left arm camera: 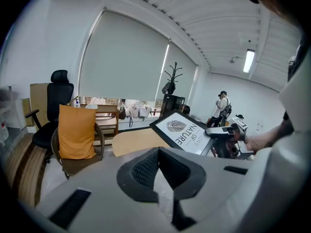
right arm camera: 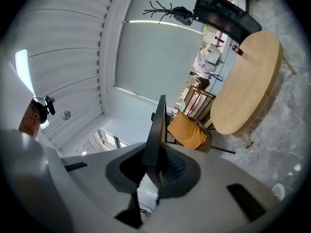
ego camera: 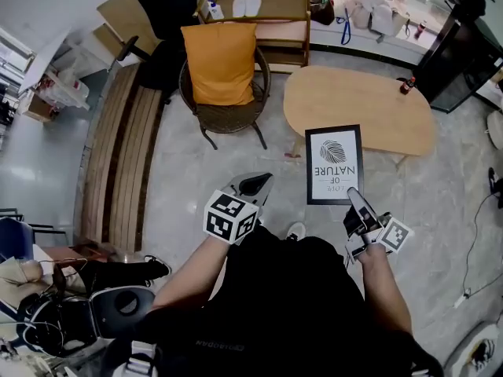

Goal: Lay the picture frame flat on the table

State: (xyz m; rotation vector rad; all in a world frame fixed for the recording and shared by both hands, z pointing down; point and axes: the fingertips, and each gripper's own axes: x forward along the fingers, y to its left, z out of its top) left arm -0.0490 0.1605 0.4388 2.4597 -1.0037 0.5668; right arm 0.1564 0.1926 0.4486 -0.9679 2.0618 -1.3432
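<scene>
While I'm holding the frame in the air, just short of the table, nothing is lying flat yet.
Nearest me, my left gripper is hanging with its jaws together on nothing, while my right gripper is pinching the frame's near edge with its jaws narrow. I'm judging that the carry across and the lowering are both still to come. The frame's back is facing away from every view, and I'm failing to gauge its height above the table.

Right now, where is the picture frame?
Head view, right side: the right tongs hold the picture frame in the air by its near edge, in front of the oval wooden table.
</scene>
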